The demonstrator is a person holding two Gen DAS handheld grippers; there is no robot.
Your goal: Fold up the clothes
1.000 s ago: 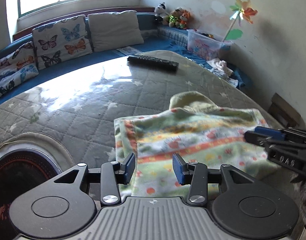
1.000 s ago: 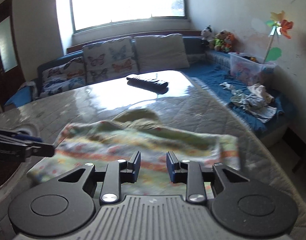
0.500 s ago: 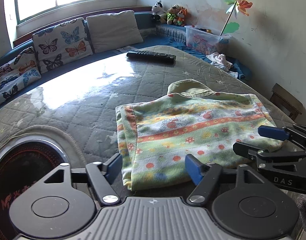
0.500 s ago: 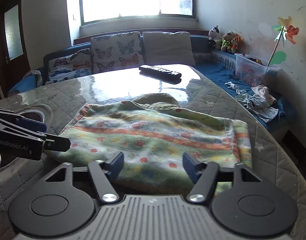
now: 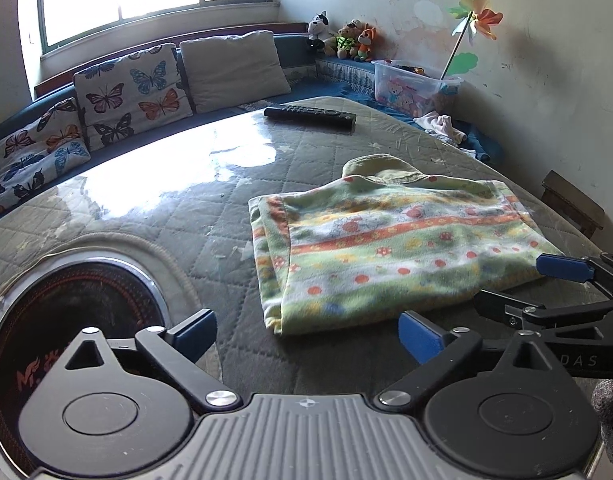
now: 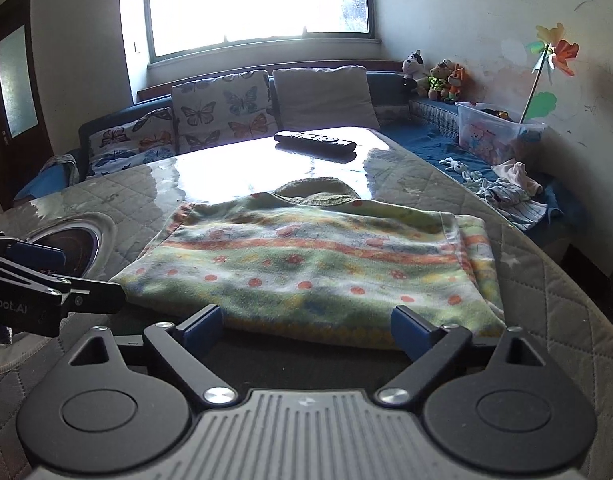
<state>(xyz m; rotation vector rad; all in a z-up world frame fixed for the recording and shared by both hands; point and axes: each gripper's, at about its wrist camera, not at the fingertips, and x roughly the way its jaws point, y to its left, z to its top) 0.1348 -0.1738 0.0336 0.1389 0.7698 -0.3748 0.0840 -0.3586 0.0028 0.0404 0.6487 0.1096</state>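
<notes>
Now both grippers hang spread wide before the folded garment (image 5: 390, 248), gripping nothing.

The garment, a green fleece with orange stripes and red dots, lies folded flat on the quilted table (image 5: 154, 216), a plain green part poking out at its far edge. The left gripper (image 5: 306, 330) sits just short of the near-left corner, fingers (image 5: 420, 338) apart and clear of the cloth. The right gripper (image 6: 308, 326) faces the near edge, its blue pads (image 6: 410, 330) just beside the hem. A remote (image 5: 309, 117) lies well beyond the garment, near the cushions (image 5: 130, 94).
</notes>
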